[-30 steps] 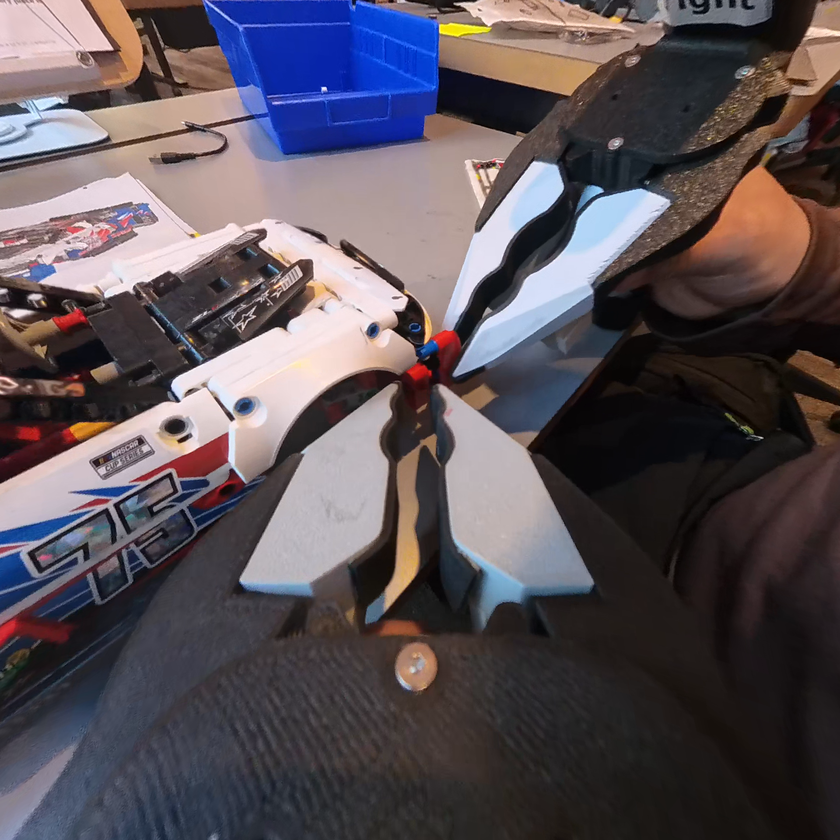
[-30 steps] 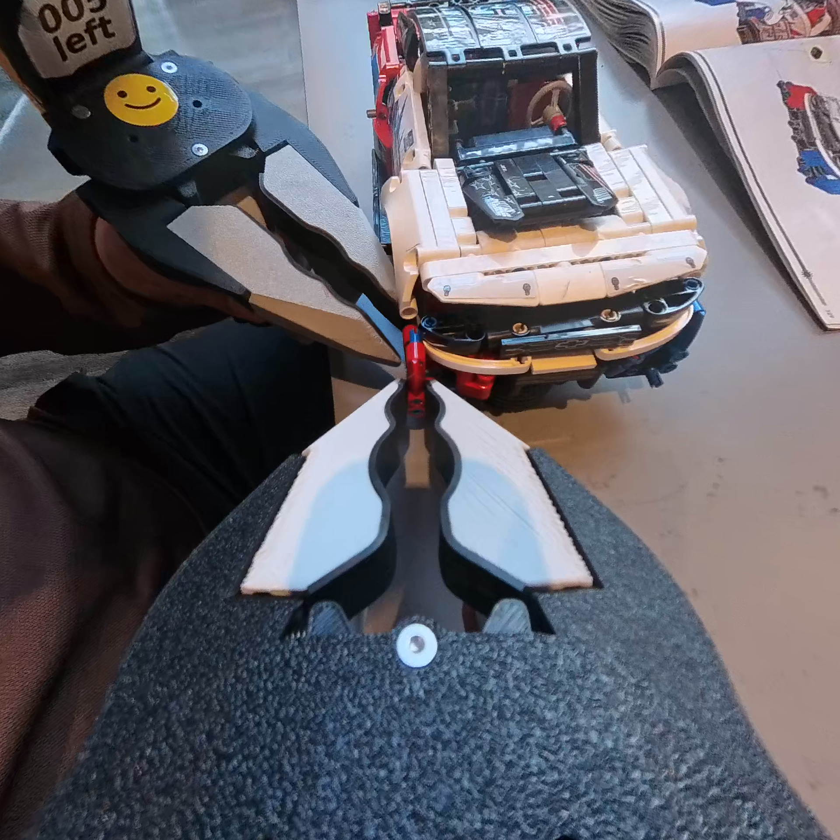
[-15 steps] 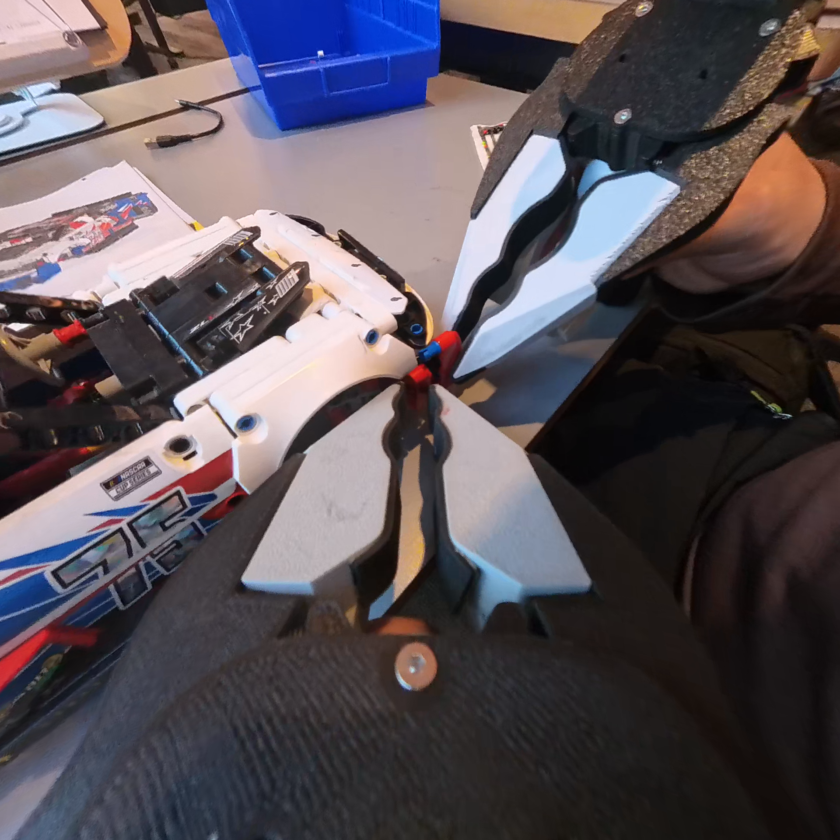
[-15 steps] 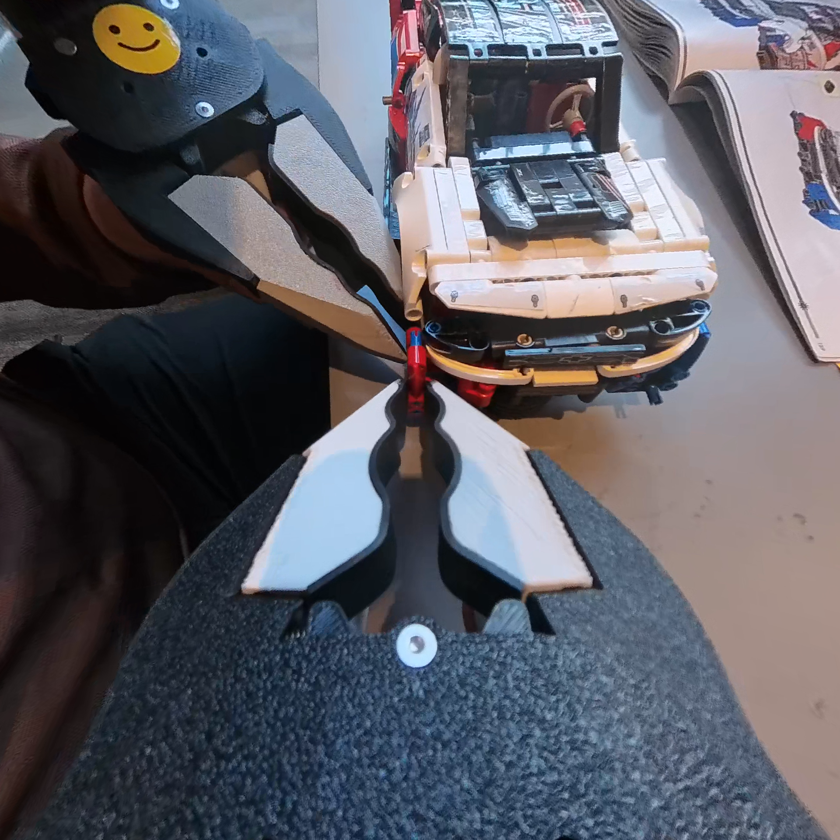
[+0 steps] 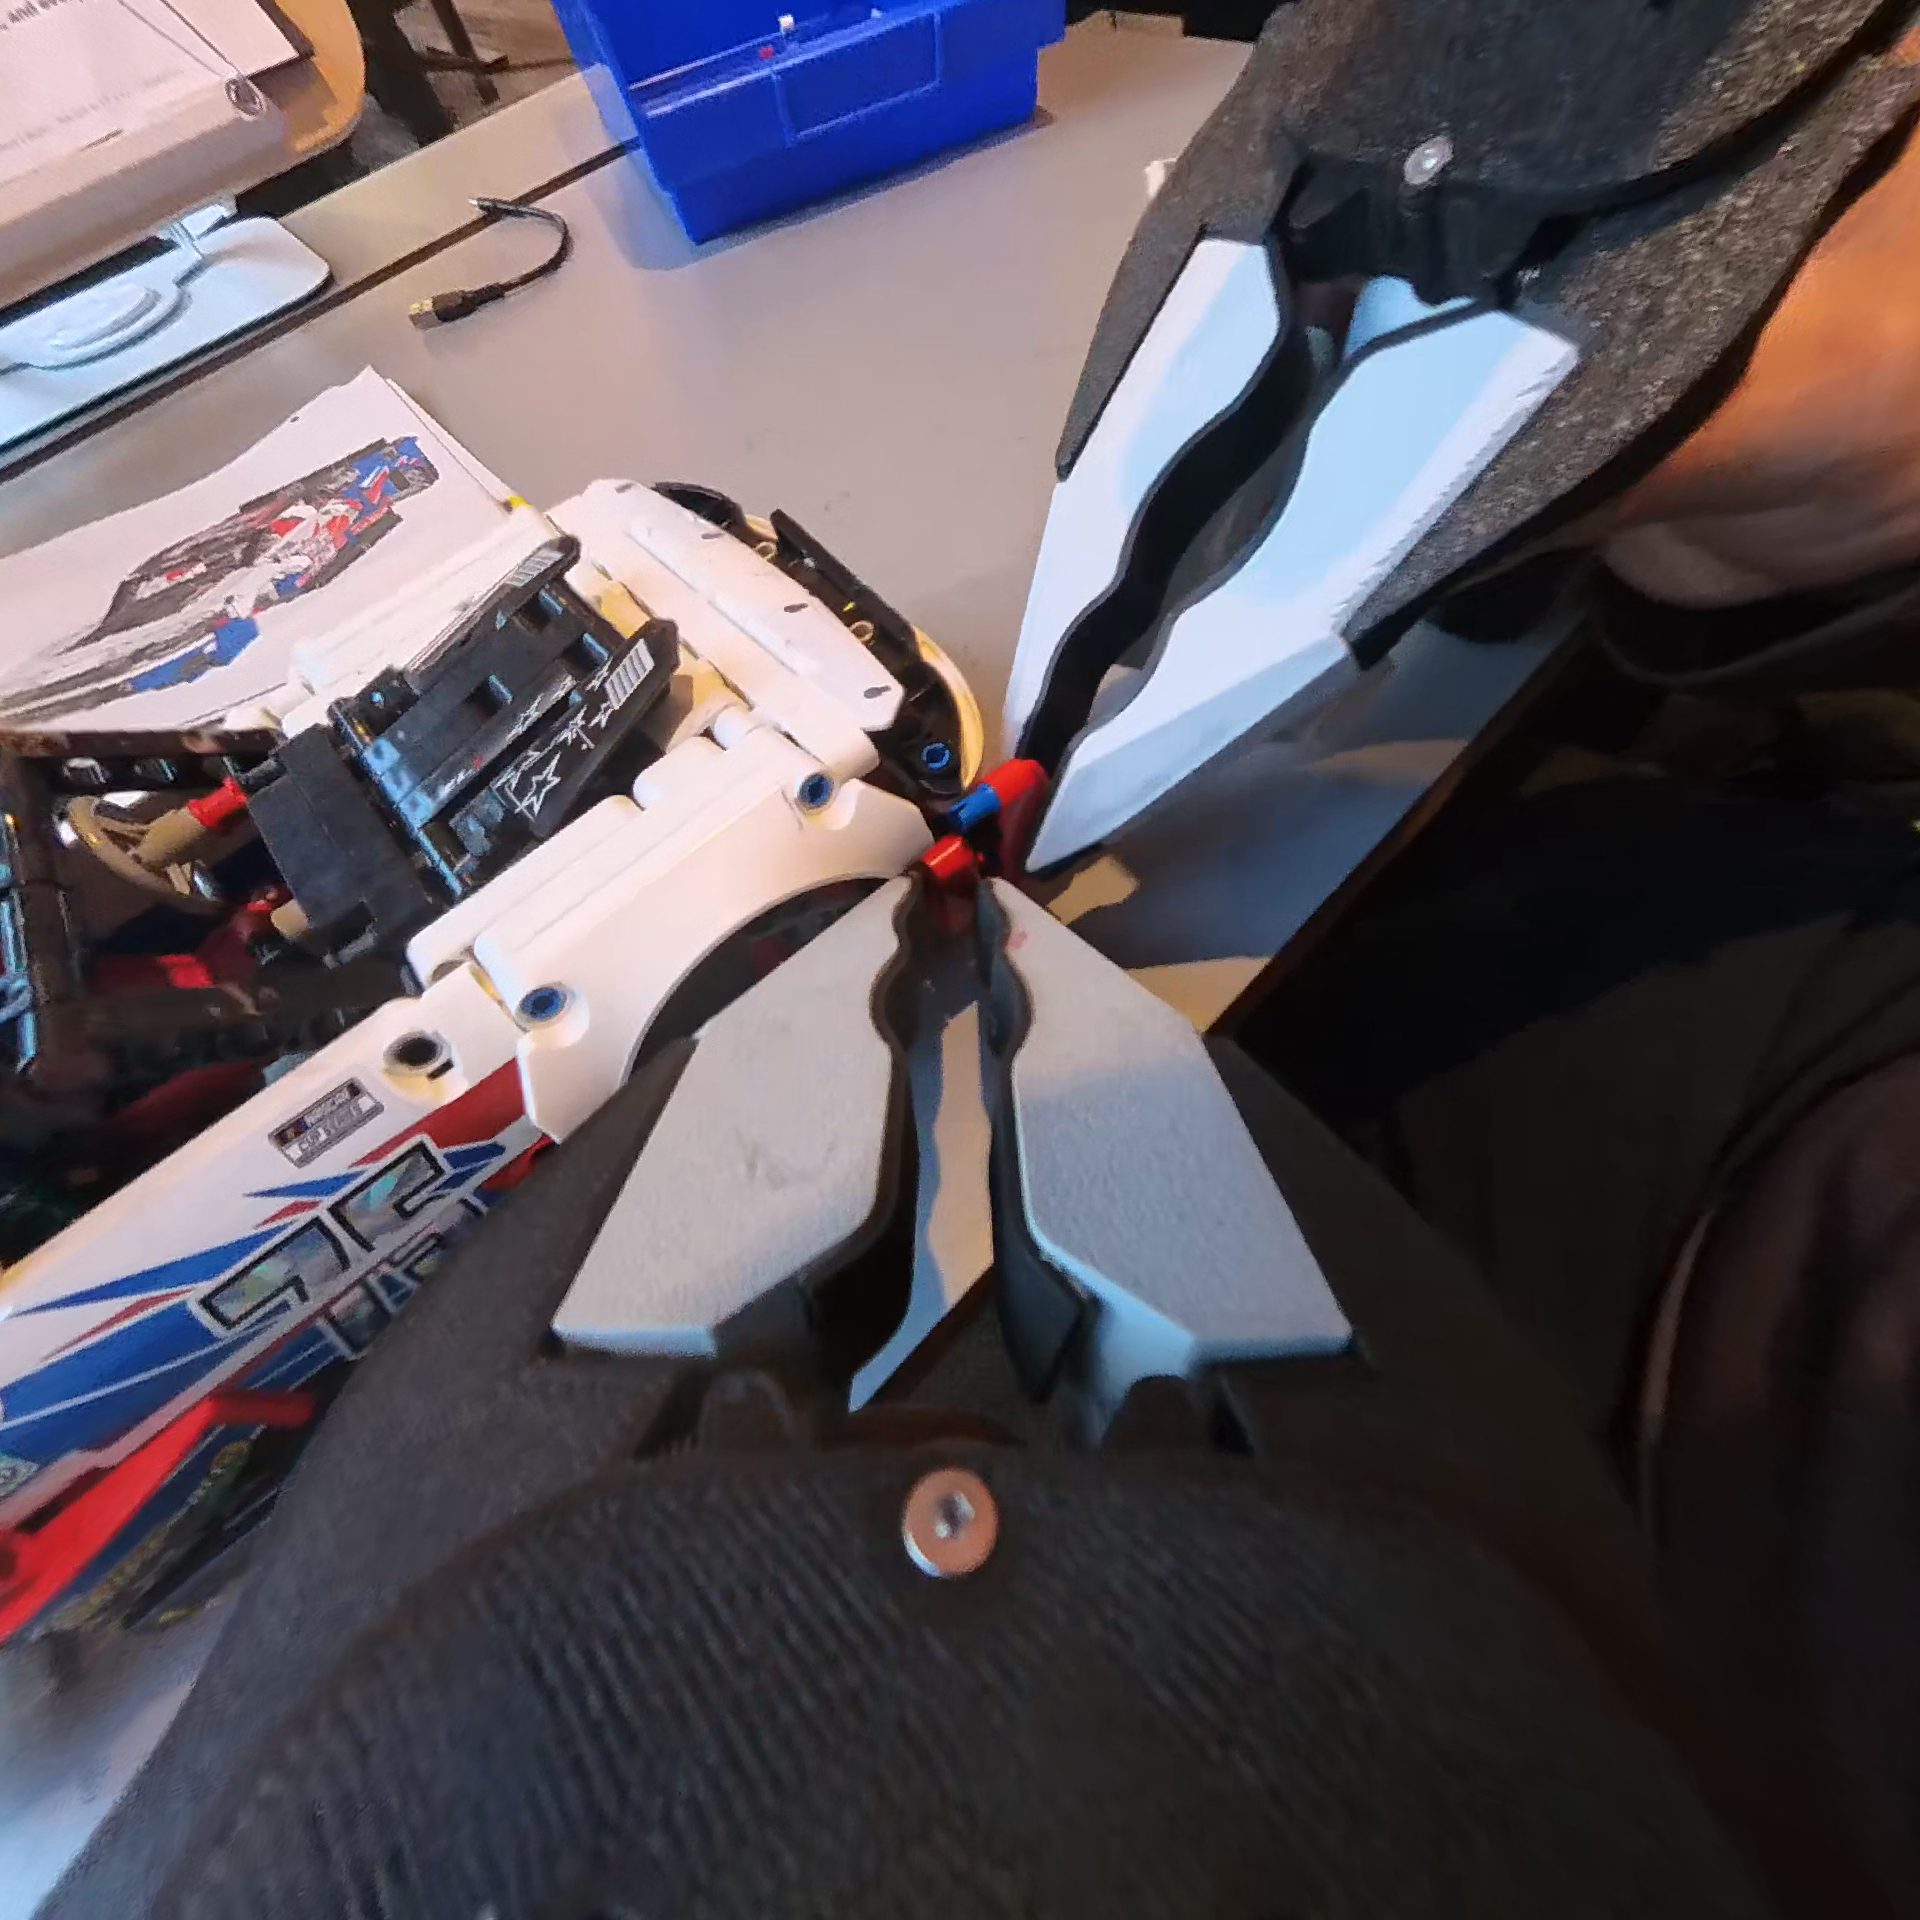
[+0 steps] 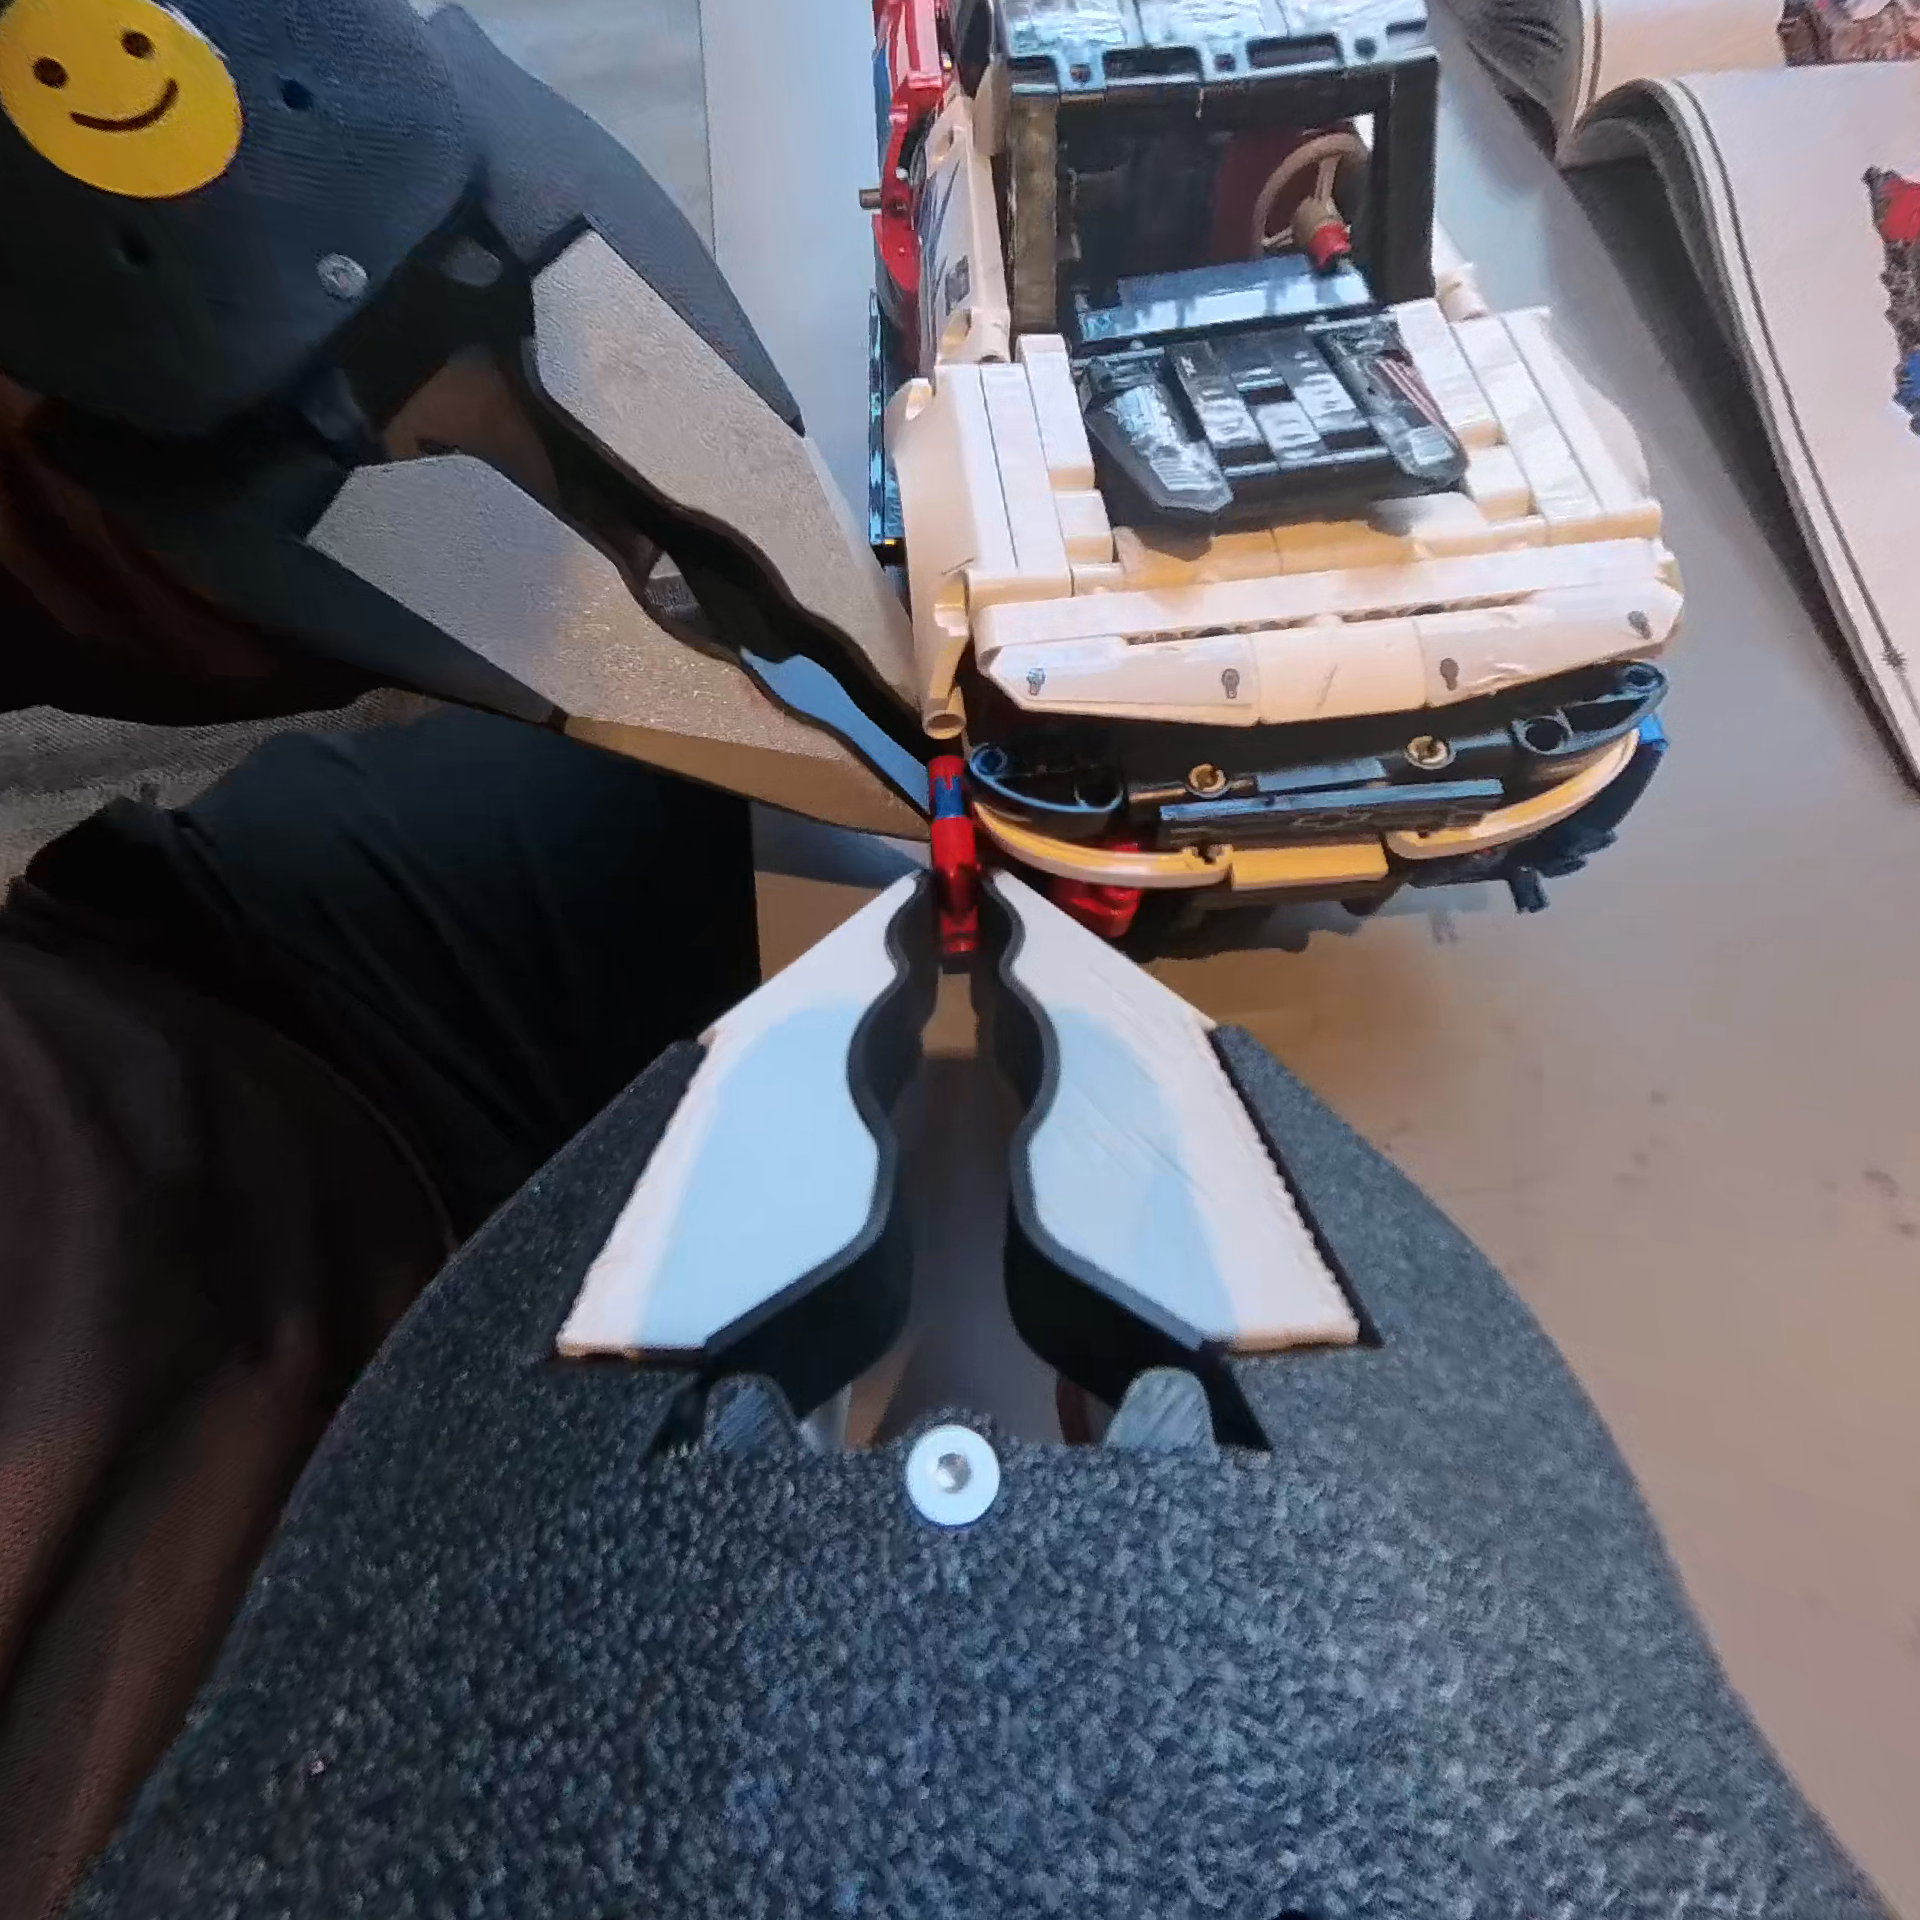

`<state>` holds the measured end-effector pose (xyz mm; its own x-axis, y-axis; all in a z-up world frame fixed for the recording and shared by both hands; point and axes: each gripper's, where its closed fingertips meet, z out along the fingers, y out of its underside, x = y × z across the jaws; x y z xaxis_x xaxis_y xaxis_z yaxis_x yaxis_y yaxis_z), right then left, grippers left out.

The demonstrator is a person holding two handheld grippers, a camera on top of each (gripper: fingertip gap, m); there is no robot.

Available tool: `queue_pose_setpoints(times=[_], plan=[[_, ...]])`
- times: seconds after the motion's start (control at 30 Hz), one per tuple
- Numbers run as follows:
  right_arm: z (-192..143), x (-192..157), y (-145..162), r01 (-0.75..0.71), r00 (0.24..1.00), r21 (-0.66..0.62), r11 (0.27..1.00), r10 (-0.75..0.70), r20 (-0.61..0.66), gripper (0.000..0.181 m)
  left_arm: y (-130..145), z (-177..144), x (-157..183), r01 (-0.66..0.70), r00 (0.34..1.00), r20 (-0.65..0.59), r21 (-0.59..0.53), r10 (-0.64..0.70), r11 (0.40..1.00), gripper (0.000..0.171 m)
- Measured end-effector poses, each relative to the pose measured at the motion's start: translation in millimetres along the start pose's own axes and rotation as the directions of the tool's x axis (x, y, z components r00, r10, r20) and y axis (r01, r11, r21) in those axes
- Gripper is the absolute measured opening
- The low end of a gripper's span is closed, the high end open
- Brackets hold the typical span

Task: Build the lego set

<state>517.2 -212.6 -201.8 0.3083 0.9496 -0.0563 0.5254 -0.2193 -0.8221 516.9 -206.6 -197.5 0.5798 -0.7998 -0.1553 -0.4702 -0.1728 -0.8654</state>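
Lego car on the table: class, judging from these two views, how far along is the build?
Mostly done: the car has white bodywork, hood, stickers. In hand: the left gripper and right gripper both pinch a small red piece at its front corner. Left: seating it; later steps unknowable.

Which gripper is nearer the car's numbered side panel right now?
Left. The left gripper lies alongside that side panel, while the right gripper sits ahead of the nose. Both are shut on the red piece at the front corner.
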Motion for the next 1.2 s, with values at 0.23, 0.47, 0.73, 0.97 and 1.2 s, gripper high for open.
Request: queue_pose_setpoints(times=[0.23, 0.47, 0.73, 0.97, 1.2], plan=[[0, 1, -4, 0.048, 0.999, -0.128, 0.991, -0.05, -0.009, 0.005, 0, 1, -1, -0.077, 0.996, 0.032, -0.032, 0.078, 0.997, 0.006], [-1, 3, -7, 0.021, 1.0, -0.077, 0.997, -0.021, -0.002, 0.006, -4, 0, -5, -0.01, 1.0, 0.013, 0.02, 0.01, 1.0, 0.007], [-13, 4, -11, 0.064, 0.997, -0.004, 0.998, -0.064, -0.047, 0.007, 1, -13, -12, 0.088, 0.996, 0.015, 0.043, -0.089, 0.995, 0.012], [-14, 4, -20, 0.174, 0.978, 0.016, 0.985, -0.171, -0.116, 0.005, -19, -14, -9, 0.422, 0.903, -0.147, 0.13, -0.404, 0.897, 0.019], [-15, 6, -17, 0.184, 0.976, 0.036, 0.982, -0.179, -0.121, 0.005, -19, -18, -11, 0.579, 0.814, -0.173, 0.162, -0.554, 0.799, 0.021]])
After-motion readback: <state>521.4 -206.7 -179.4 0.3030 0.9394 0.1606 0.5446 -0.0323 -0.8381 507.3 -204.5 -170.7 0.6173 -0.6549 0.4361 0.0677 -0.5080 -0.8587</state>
